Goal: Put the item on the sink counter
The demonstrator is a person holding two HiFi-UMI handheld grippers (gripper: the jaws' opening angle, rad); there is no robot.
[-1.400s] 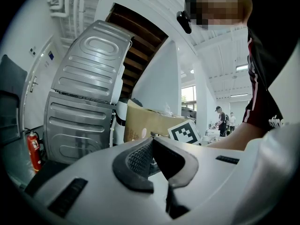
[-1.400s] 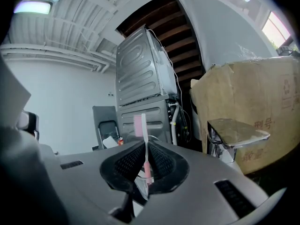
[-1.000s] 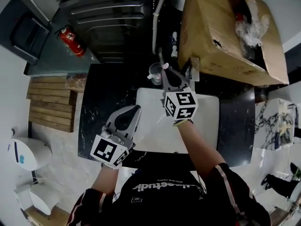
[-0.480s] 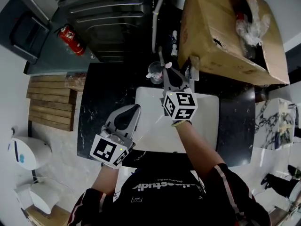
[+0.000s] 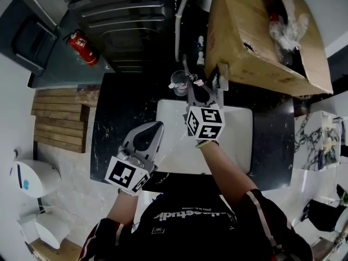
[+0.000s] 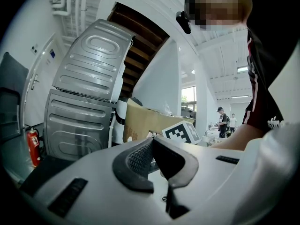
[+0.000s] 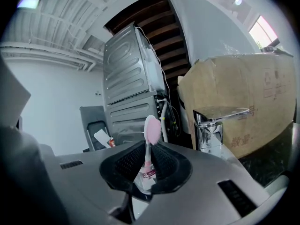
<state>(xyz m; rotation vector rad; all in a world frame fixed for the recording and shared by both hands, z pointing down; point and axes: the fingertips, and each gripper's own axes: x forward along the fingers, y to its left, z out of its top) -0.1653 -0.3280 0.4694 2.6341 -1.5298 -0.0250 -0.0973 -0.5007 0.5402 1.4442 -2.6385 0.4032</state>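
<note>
Nearest the person, the left gripper was level over the sink counter, at about eight o'clock from the basin. Its jaws were closed together with nothing between them.

Further out, at twelve o'clock over the basin's far edge, the right gripper had its jaws drawn narrow and clamped on the lower handle of a pink toothbrush. The brush stood upright out of the pads, head uppermost, with a small label visible on the handle at the grip. It had not yet been set down and touched no surface.

Handling assessment: the toothbrush appeared very light and thin, with a stiff, smooth plastic handle. Such a handle is judged liable to pivot or slip in the pads if held at a single point. The present hold, low on the handle and clear of the bristles, looked sound. The bristled head is the soft part and should not be pinched. Breakage risk was judged low. The likelier fault is the brush rolling on the dark stone, or tipping into the basin, if released near the edge.

A glass stood at about ten o'clock from the right jaws, and the faucet at two o'clock, both close by. Beyond these were a cardboard box at one o'clock and a washing machine at eleven.
</note>
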